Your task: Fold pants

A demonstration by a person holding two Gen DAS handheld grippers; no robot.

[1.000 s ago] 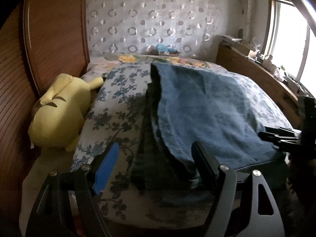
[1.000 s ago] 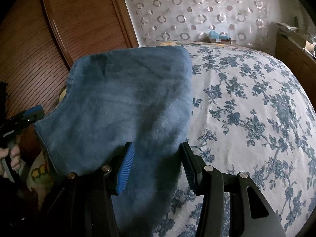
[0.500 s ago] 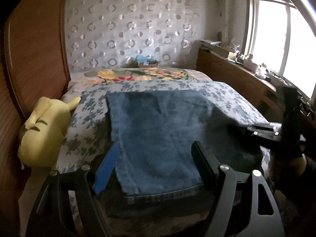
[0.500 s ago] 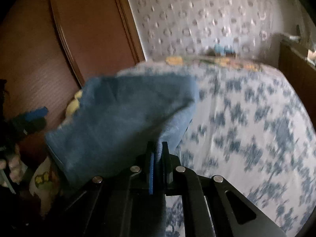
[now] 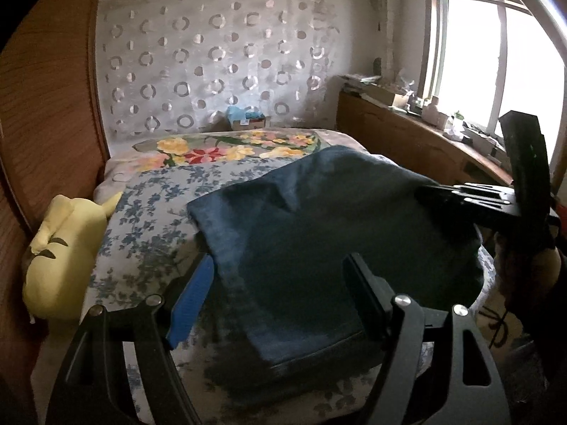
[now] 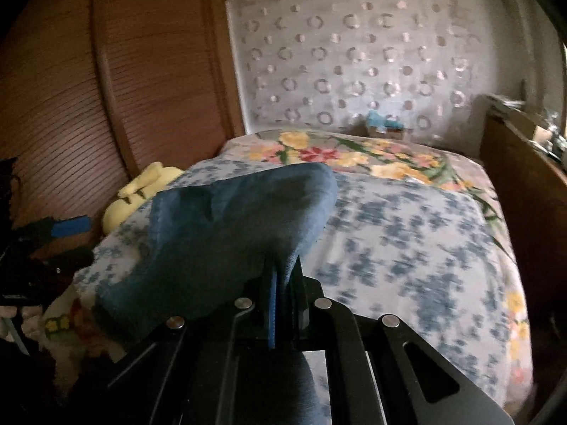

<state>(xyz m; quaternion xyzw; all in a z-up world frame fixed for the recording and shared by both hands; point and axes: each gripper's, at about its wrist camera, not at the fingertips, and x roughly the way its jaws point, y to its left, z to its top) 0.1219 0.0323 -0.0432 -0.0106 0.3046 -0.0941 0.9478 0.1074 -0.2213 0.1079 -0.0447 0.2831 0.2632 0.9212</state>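
Dark blue denim pants [image 5: 319, 230] lie folded across the flowered bed cover [image 5: 152, 212]. My left gripper [image 5: 278, 262] hovers open over their near edge, and neither its blue pad [image 5: 191, 301] nor its black finger presses on the cloth. My right gripper [image 6: 283, 272] is shut on the pants' [image 6: 230, 233] side edge and holds that side up off the bed [image 6: 407, 248]. From the left wrist, the right gripper [image 5: 425, 191] comes in from the right with a hand behind it. The left gripper [image 6: 67, 226] shows at the left edge of the right wrist view, apart from the cloth.
A yellow plush toy [image 5: 60, 258] lies along the bed's left side against a slatted wooden wardrobe [image 5: 46, 106]. A small box [image 5: 248, 120] sits at the head of the bed. A cluttered wooden ledge [image 5: 407, 134] runs under the window on the right.
My right gripper has shut on the pants' edge and risen with it. My left gripper has drawn back and up, staying open, so more of the room shows.
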